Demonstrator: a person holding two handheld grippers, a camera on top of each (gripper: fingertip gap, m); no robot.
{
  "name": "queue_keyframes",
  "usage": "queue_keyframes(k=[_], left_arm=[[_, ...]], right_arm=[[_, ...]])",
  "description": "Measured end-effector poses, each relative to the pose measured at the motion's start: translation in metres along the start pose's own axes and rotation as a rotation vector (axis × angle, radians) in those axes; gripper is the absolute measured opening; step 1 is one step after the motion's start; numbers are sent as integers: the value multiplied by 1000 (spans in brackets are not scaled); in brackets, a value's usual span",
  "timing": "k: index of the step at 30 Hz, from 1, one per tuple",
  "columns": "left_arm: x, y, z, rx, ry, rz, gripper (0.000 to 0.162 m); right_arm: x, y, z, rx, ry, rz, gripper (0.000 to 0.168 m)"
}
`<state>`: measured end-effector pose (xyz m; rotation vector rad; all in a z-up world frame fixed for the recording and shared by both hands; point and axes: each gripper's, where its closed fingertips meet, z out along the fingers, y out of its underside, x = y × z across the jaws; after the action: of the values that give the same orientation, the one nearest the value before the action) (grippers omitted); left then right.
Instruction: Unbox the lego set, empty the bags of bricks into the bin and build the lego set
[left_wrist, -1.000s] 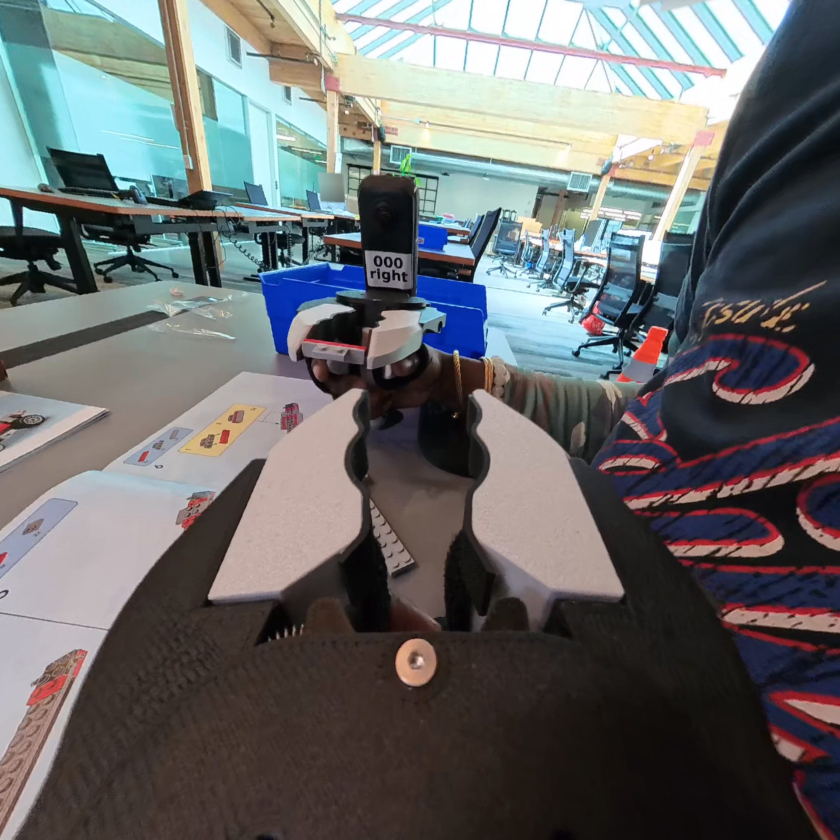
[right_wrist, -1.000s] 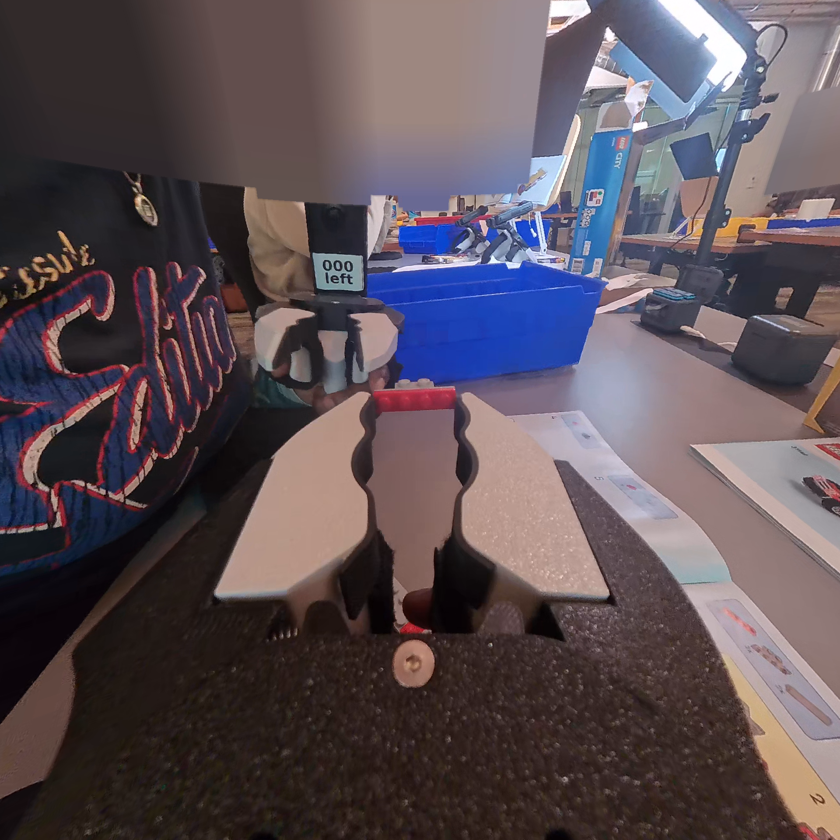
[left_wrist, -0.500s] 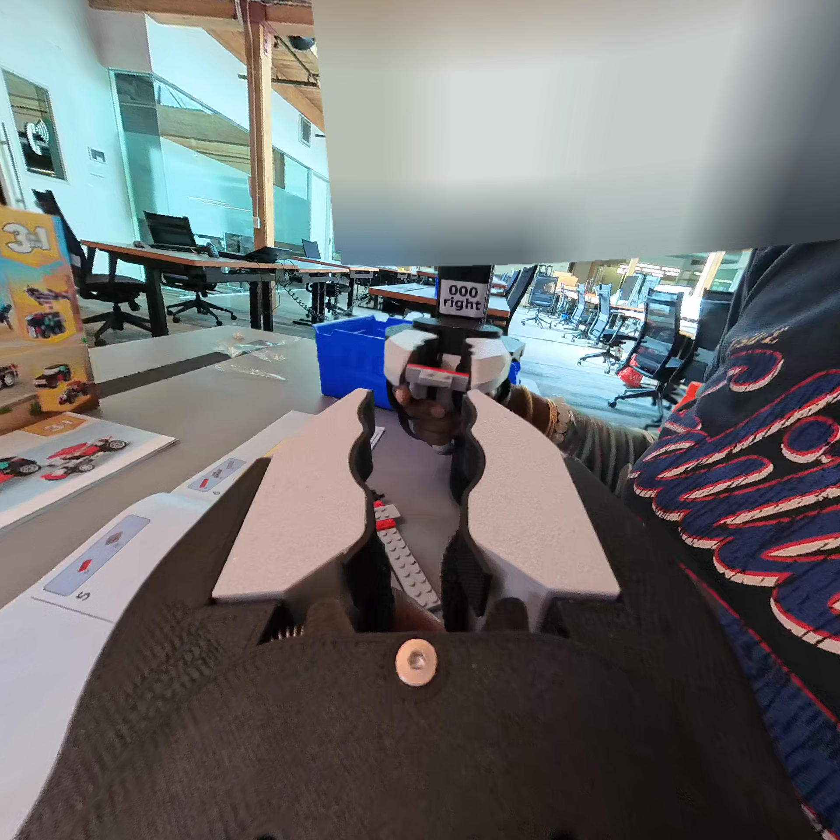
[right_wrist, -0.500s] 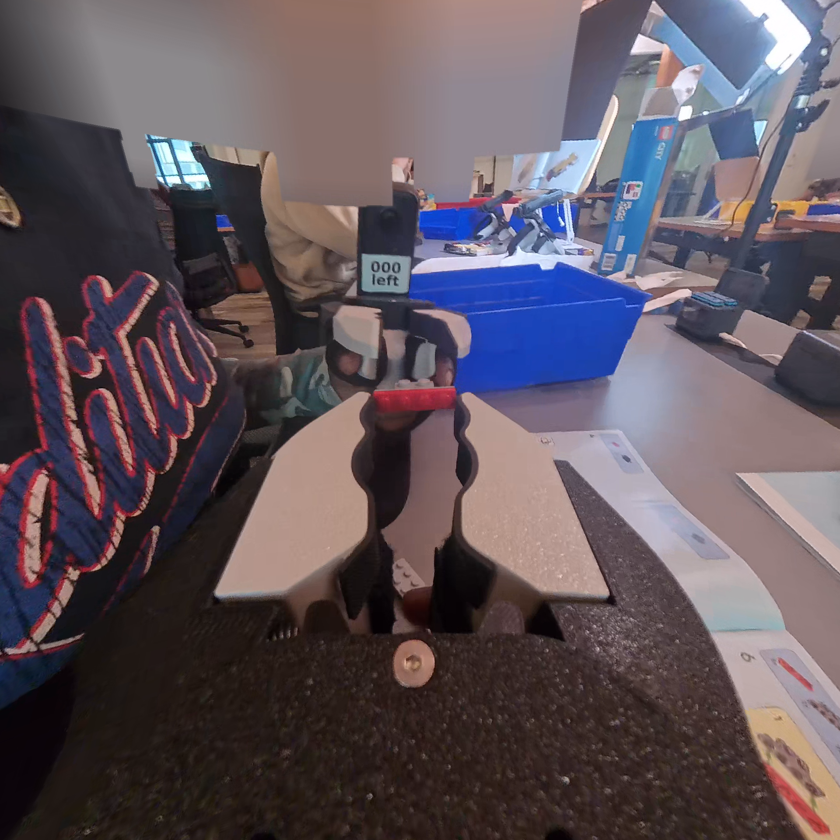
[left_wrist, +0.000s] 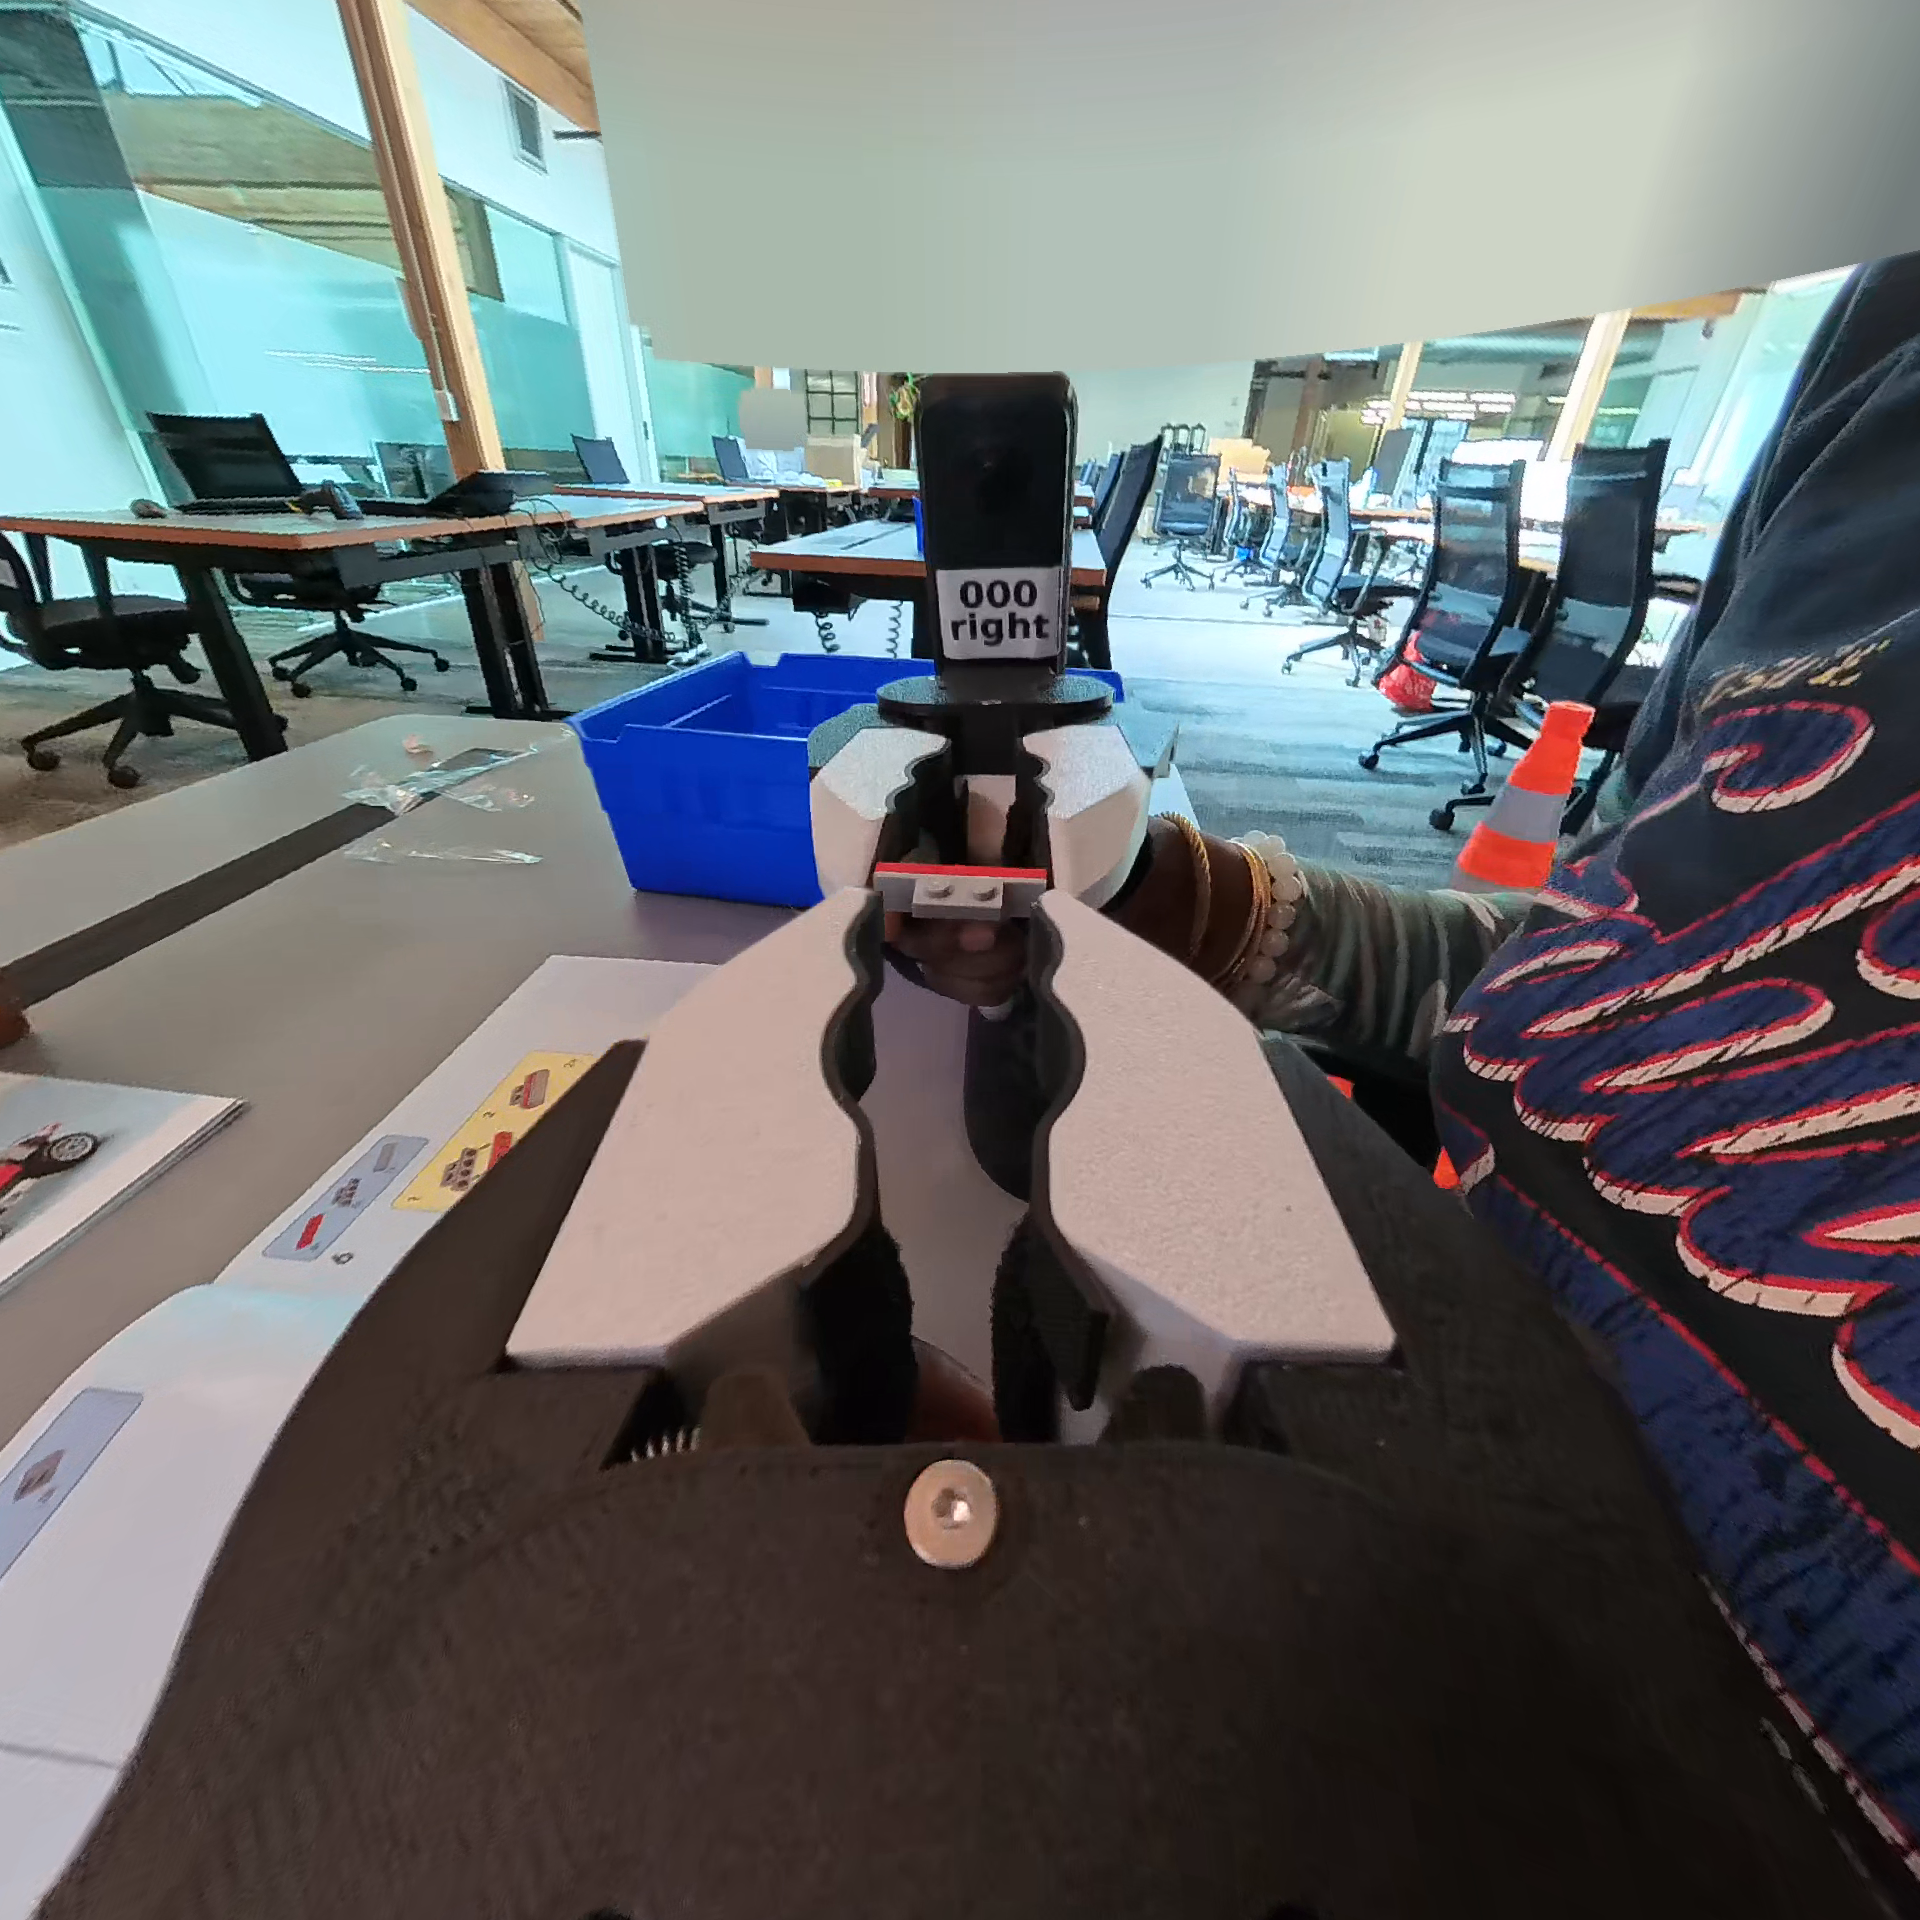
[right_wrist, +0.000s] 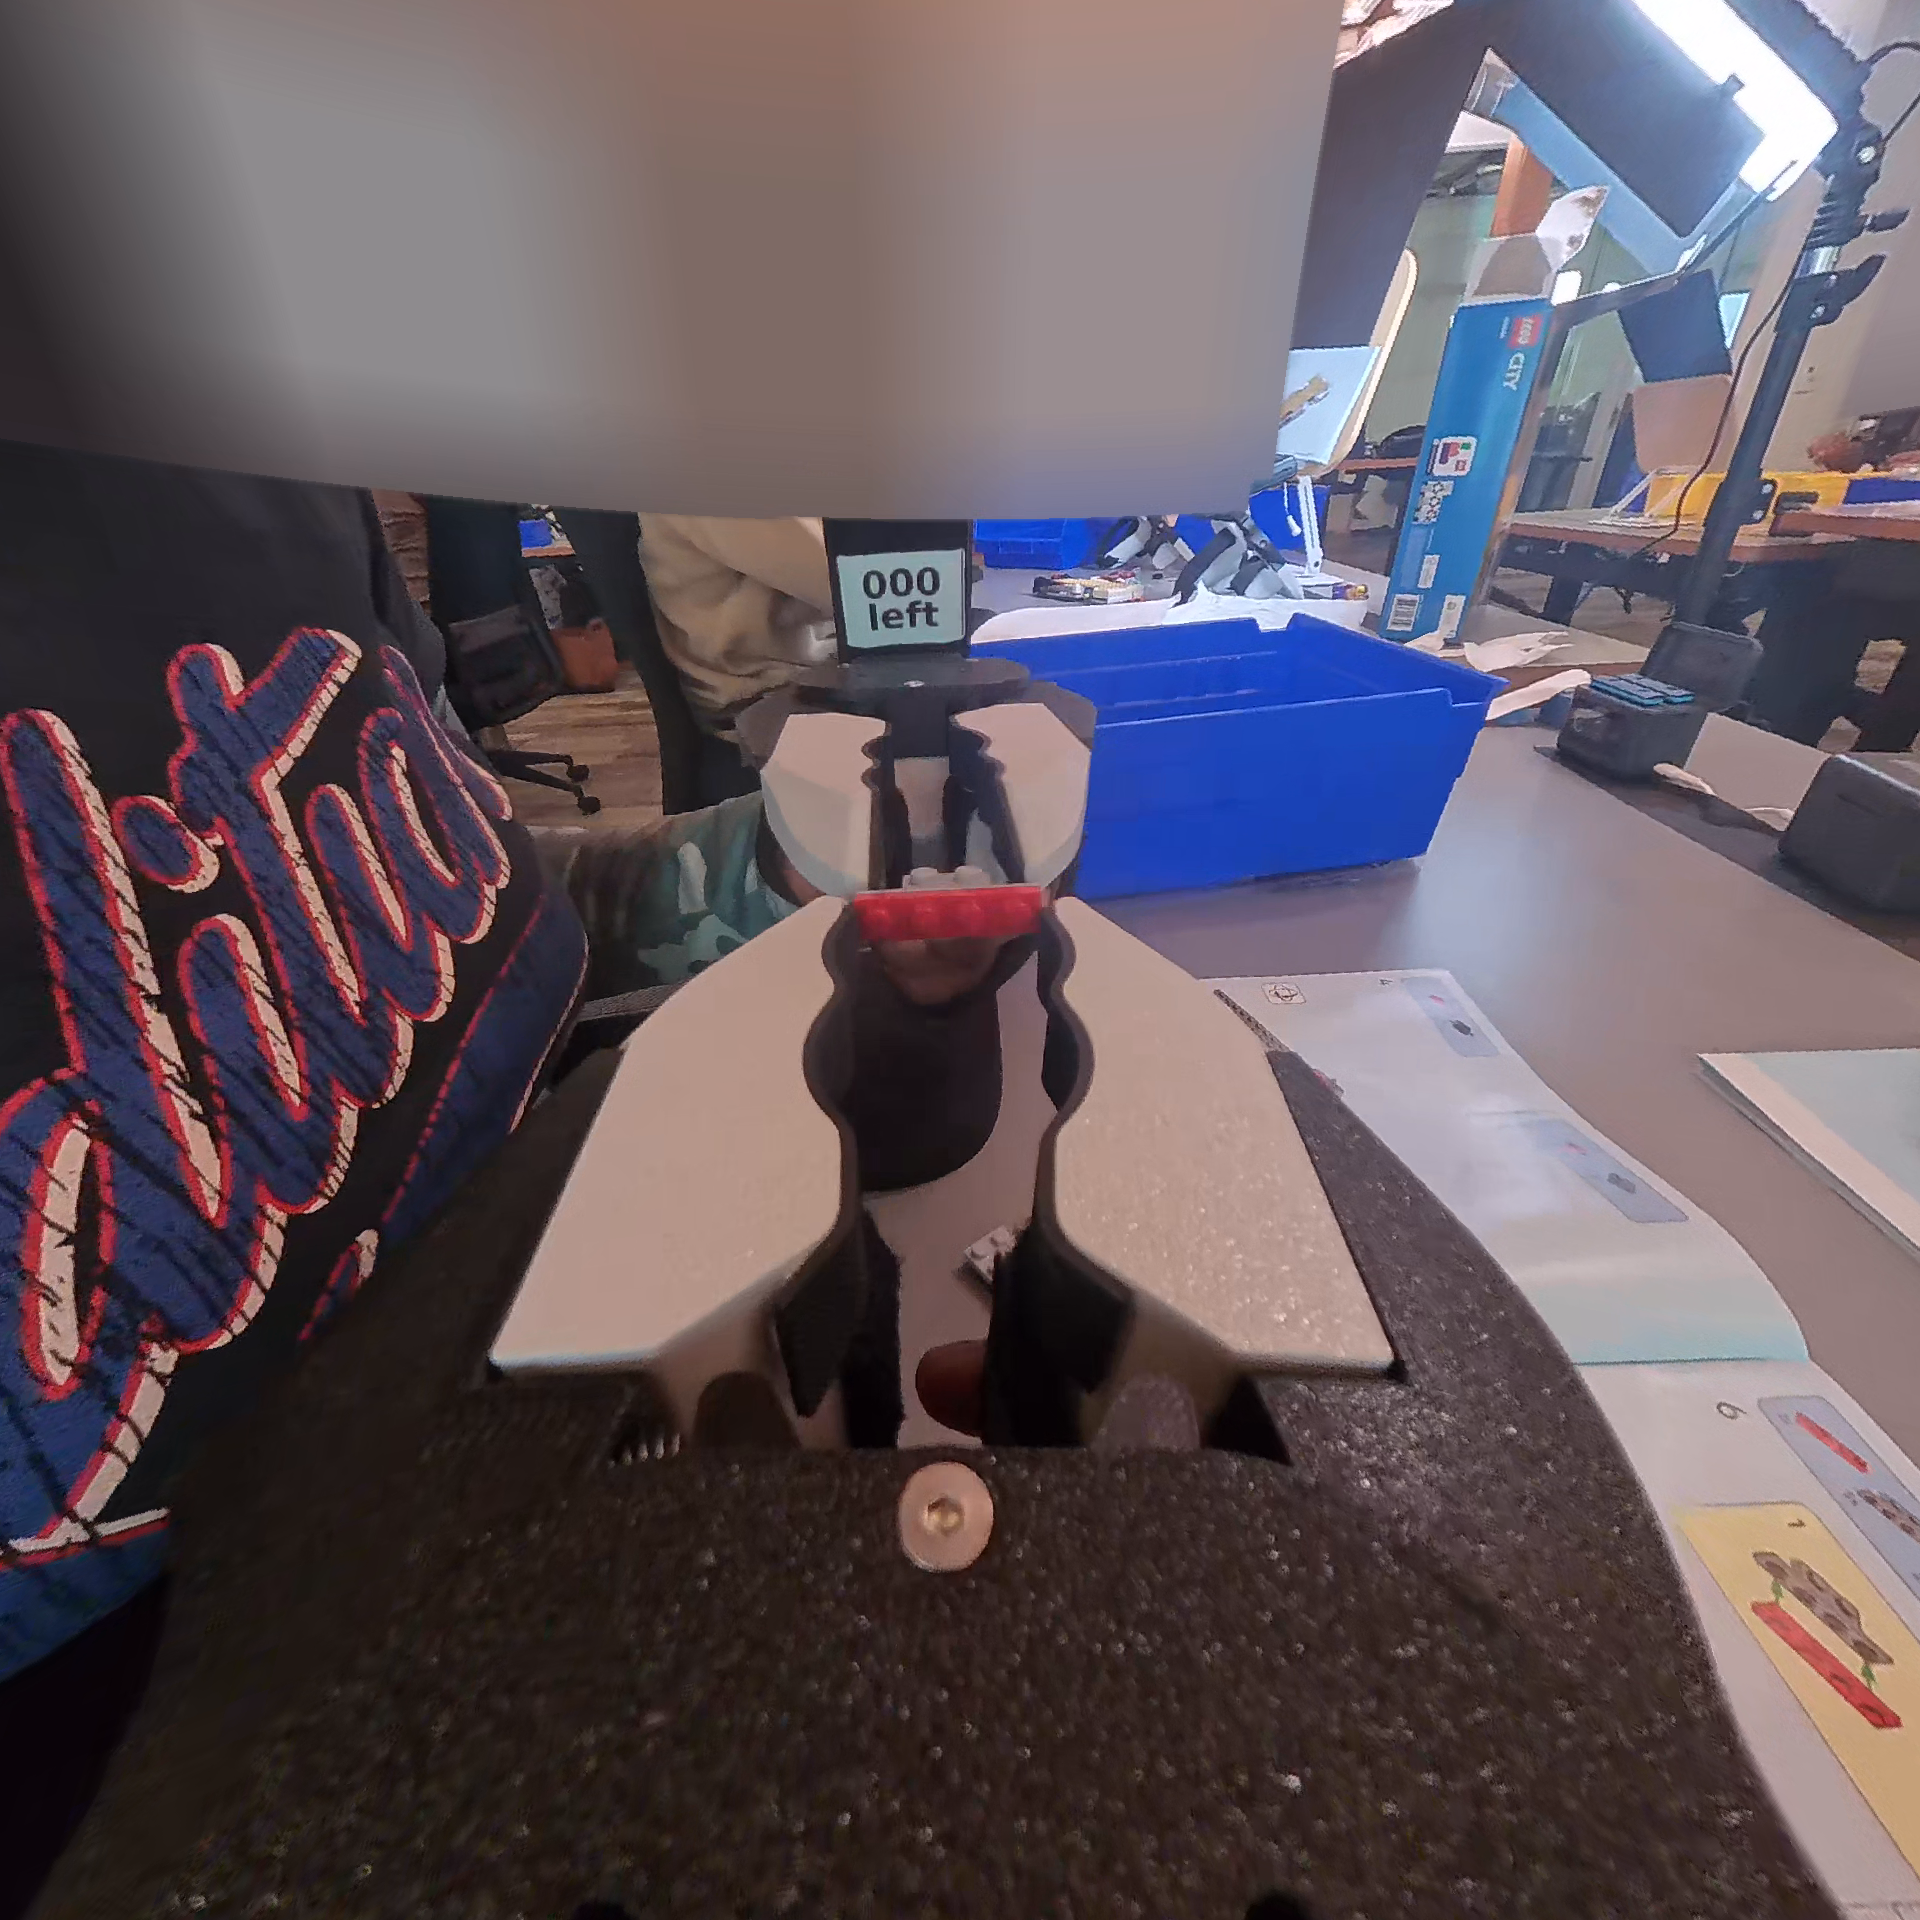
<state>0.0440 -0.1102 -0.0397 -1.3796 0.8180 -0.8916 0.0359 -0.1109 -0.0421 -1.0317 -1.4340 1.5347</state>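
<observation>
Right tool (right_wrist: 943, 920): clamped on red plate (right_wrist: 945, 916), frame centre.
Left tool (left_wrist: 956, 902): meeting it tip to tip, apparently gripping grey plate (left_wrist: 954, 894) beneath the red.
Bin (right_wrist: 1278, 748): blue, beyond, contents unseen.
Progress: manual (right_wrist: 1538, 1174) open on worktop (right_wrist: 1558, 914); build judged early.

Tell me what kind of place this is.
Probably an open-plan office or lab. Rows of desks with black office chairs fill the floor, and a lego box and studio light stand by the grey table with its blue bin.
</observation>
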Motion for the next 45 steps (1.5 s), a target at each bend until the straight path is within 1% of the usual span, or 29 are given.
queue_keyframes(k=[4, 11, 16, 18, 19, 21, 22, 23, 25, 27, 28, 29, 30, 32, 33, 35, 36, 38, 40, 42, 45], left_arm=[[8, 0, 10, -9, 38, -10, 21], [19, -3, 24, -4, 96, -21, 16], [27, -3, 31, 25, 156, -56, 17], [28, -4, 30, 40, 177, -74, 17], [25, -3, 29, 36, 166, -69, 17], [13, 4, 23, 9, 112, -55, 17], [7, 7, 20, 1, 87, -59, 16], [2, 8, 16, 5, 67, -67, 16], [-4, 6, 9, 35, 42, -75, 16], [-11, 5, 4, 50, 7, -74, 16], [-15, 5, 4, 49, -14, -76, 16], [-18, 6, 4, 43, -30, -77, 16], [-20, 7, 4, 36, -40, -74, 16], [-22, 8, 6, 20, -50, -67, 16], [-22, 9, 7, 12, -49, -66, 16], [-24, 9, 9, -4, -49, -63, 16], [-24, 9, 10, -11, -46, -56, 16], [-23, 10, 11, -23, -49, -38, 16], [-24, 13, 11, -25, -59, -35, 16], [-24, 14, 11, -14, -61, -47, 16], [-22, 20, 12, -24, -52, -50, 16]], right_arm=[[-5, -2, -8, 13, 2, -7, 33], [-16, -3, -20, 14, -18, -20, 33], [-23, -3, -30, -47, 61, -30, 33], [-27, -9, -46, -100, 150, -58, 53], [-30, -14, -60, -124, 204, -81, 57], [-32, -23, -107, -188, 374, -139, 57], [-29, -29, -141, -208, 514, -161, 58], [-24, -35, -184, -212, 691, -164, 57], [-19, -41, -284, -200, 1086, -110, 57], [-27, -25, -379, -235, 1431, -18, 56], [-34, -10, -410, -268, 1530, 35, 58], [-38, 8, -430, -300, 1572, 103, 58], [-40, 26, -441, -323, 1586, 182, 58], [-37, 53, -446, -339, 1564, 282, 57], [-34, 60, -443, -343, 1545, 298, 56], [-27, 68, -437, -365, 1515, 296, 45], [-25, 72, -439, -398, 1532, 294, 39], [-26, 81, -449, -502, 1582, 301, 16], [-29, 85, -452, -566, 1587, 302, 12], [-33, 85, -452, -566, 1567, 317, 7], [-44, 87, -450, -567, 1542, 358, 6]])
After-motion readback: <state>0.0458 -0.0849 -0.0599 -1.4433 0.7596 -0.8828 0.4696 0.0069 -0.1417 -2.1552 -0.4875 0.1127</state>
